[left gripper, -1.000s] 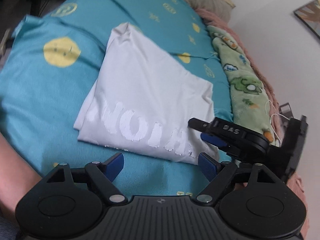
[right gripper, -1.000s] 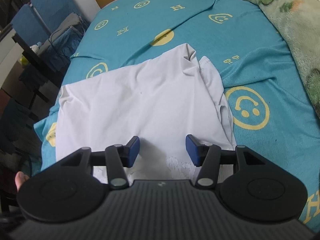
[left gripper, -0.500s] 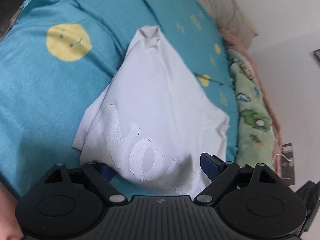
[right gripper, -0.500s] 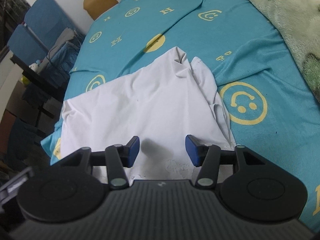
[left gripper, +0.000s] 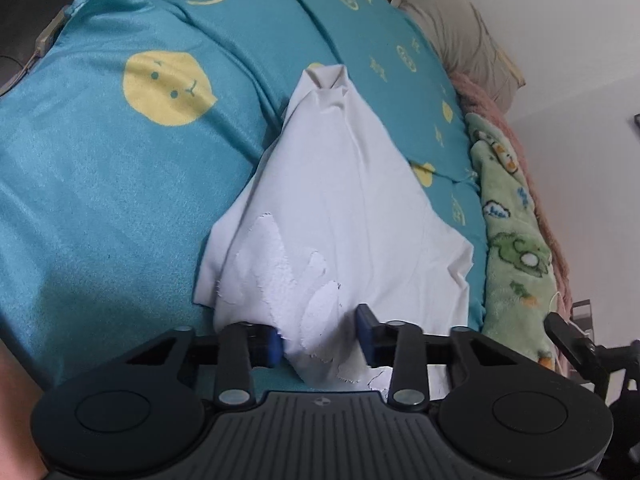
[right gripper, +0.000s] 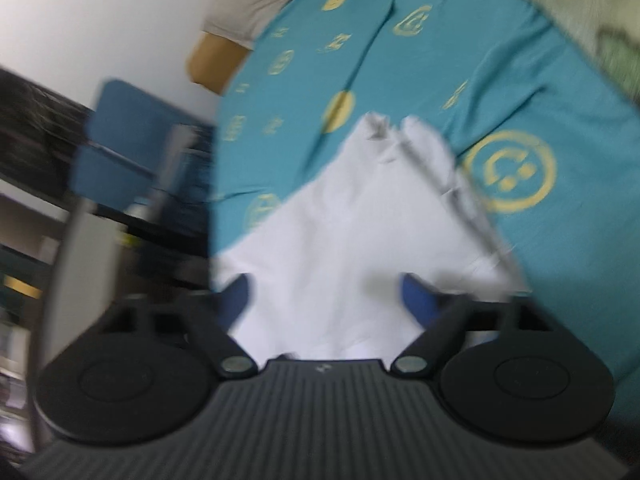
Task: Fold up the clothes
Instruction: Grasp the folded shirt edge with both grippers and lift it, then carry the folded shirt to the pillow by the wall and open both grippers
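Observation:
A white shirt [left gripper: 352,200] with a cracked white print lies folded on the teal bedspread [left gripper: 100,208]. My left gripper [left gripper: 319,342] is at the shirt's near edge, its blue pads [left gripper: 365,336] pressed against a bunch of the printed hem from both sides. That hem is lifted toward the camera. In the blurred right wrist view the same shirt [right gripper: 352,232] spreads out ahead, and my right gripper [right gripper: 326,300] stands open over its near edge with cloth lying between the wide-apart fingers. Part of the right gripper [left gripper: 580,348] shows at the left view's right edge.
A green patterned fleece blanket [left gripper: 516,248] and a pink one run along the bed's far side by the wall. A beige pillow [left gripper: 460,28] sits at the head. Blue chairs [right gripper: 132,148] stand off the bed's edge. A forearm [left gripper: 16,412] shows at lower left.
My left gripper's fingers have come together on the shirt's printed hem and raised it. The right gripper's fingers have spread wider and it is moving fast, so its view is blurred.

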A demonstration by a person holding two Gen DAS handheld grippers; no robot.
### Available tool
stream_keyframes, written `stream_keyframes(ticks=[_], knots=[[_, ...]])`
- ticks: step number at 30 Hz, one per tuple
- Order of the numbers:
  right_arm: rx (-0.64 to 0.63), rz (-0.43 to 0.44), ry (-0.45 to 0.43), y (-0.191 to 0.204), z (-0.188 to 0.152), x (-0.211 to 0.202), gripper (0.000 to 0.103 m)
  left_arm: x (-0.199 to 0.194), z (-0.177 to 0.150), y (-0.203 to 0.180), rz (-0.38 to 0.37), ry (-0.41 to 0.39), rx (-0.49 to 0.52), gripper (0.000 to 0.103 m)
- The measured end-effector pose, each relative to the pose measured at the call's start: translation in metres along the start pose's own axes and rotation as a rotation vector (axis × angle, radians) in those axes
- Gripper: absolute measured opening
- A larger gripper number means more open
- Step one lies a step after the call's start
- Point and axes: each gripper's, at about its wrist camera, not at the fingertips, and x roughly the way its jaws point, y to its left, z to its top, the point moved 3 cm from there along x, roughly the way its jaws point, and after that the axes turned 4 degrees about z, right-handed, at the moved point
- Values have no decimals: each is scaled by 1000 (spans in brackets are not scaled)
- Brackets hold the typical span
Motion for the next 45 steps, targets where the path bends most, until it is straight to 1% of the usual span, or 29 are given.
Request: stream_keyframes(ticks=[2,4,8,9,10,11,14,16,17,18,19,20,21,22,23,24,25,26,27,29,31,33,35,37,38,39,40,42,45], knots=[[67,64,54,-1,-7,2,90,-5,0,0,-18,-21,-4,26],[142,120,125,-5,-20,12,90,-9,1,-2,-44,-43,-10,23],[282,137,254,-16,-47,42,90,-17,5,-3,-100,-82,-36,18],[319,134,268,-20,-52,48,89,-19,6,-4,-114,-92,-42,18],[352,116,262,-25,-54,52,89,-21,7,-4,-128,-102,-49,17],[378,87,234,-31,-54,53,90,-23,8,-4,-142,-112,-55,17],[446,23,93,-47,-46,45,89,-25,10,1,-157,-114,-92,16],[467,-5,-8,-53,-38,35,75,-23,11,2,-161,-104,-110,16],[474,-21,-44,-55,-34,32,73,-22,11,2,-160,-100,-110,16],[482,-35,-61,-57,-33,32,69,-22,11,2,-159,-95,-108,17],[490,-50,-77,-59,-32,31,58,-20,11,2,-153,-89,-110,17],[490,-64,-87,-60,-31,31,52,-18,12,1,-147,-83,-113,17],[476,-77,-85,-59,-32,33,41,-16,12,2,-144,-73,-120,20],[463,-82,-86,-57,-33,33,34,-15,13,4,-142,-62,-127,24],[451,-74,-93,-56,-33,33,30,-14,13,5,-141,-43,-134,34],[440,-65,-99,-55,-33,31,25,-12,14,6,-139,-24,-141,48],[431,-57,-104,-54,-33,29,22,-10,14,7,-137,-5,-148,56],[423,-49,-108,-54,-32,27,21,-6,15,7,-139,22,-145,66],[414,-41,-113,-53,-31,24,20,1,16,4,-137,52,-137,75],[394,-25,-123,-54,-29,19,18,14,15,0,-137,116,-126,79],[369,-17,-138,-50,-27,18,17,25,12,2,-142,151,-157,79],[351,-10,-149,-48,-25,17,17,30,14,7,-129,140,-195,74],[341,-6,-156,-47,-22,16,17,29,19,12,-150,107,-240,68],[330,-4,-162,-46,-20,16,16,29,25,17,-172,73,-286,57],[320,-3,-167,-44,-20,16,16,27,26,18,-185,59,-295,47],[305,-1,-175,-41,-19,15,16,24,26,16,-196,39,-284,38],[287,1,-185,-38,-18,13,16,21,26,14,-207,18,-271,34],[253,6,-209,-32,-18,6,16,14,26,4,-224,-21,-211,23],[215,13,-238,-21,-16,-5,16,0,26,-11,-251,-76,-149,18]])
